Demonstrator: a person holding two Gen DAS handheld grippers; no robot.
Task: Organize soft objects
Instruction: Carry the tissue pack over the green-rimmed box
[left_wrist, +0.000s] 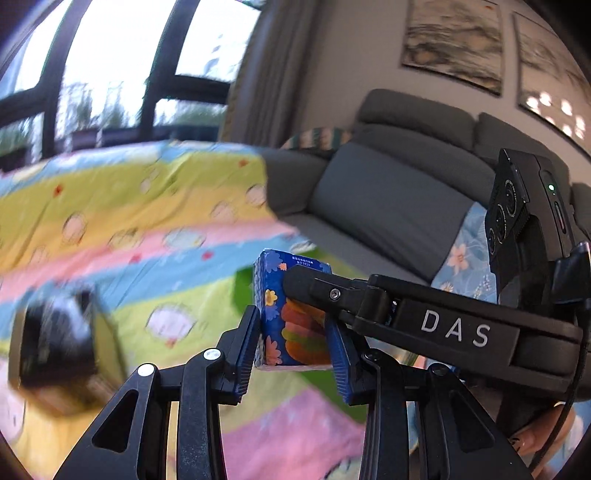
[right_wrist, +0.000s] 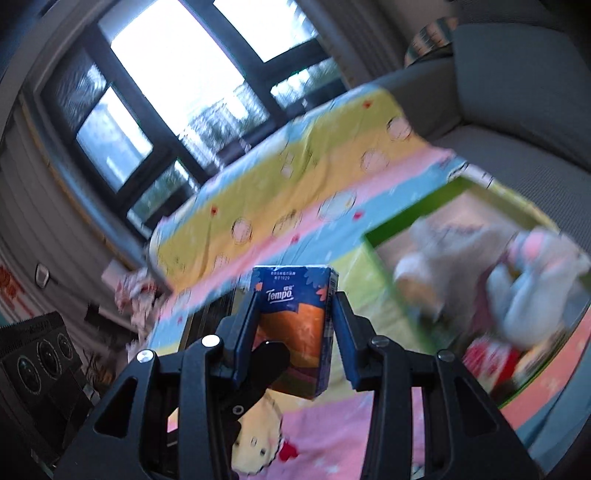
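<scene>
**Desk:** Tissue pack (left_wrist: 291, 314), what is its position?

**Photographer:** It is held aloft above a pastel cartoon-print blanket (left_wrist: 122, 206), pinched from two sides at once. The left gripper (left_wrist: 291, 332) has its pads pressed on the pack's lower flanks; the right gripper (right_wrist: 295, 325), reaching in from the right of the left view, is clamped on the same pack higher up.

**Desk:** How does the pack look?

**Photographer:** It is a small blue soft-wrapped block with printed flowers and orange bands, "Tempo" lettered on one face. It stands roughly upright, its wrapper barely dented.

**Desk:** And around it?

**Photographer:** A green-rimmed box (right_wrist: 373, 240) lies on the blanket to the right in the right-wrist view, with pale plush toys (right_wrist: 498, 273) already inside. A grey sofa (left_wrist: 388, 192) sits beyond and dark-framed windows (right_wrist: 177, 92) far left. Everything but the pack and the grippers is blurred.

**Desk:** Which step of the task?

**Photographer:** By the look of it, carrying, with the pack lifted clear and not yet put away. The box seems the likely destination. The next move would call for both grippers to travel together toward the opening, then for both to let go over it.
</scene>
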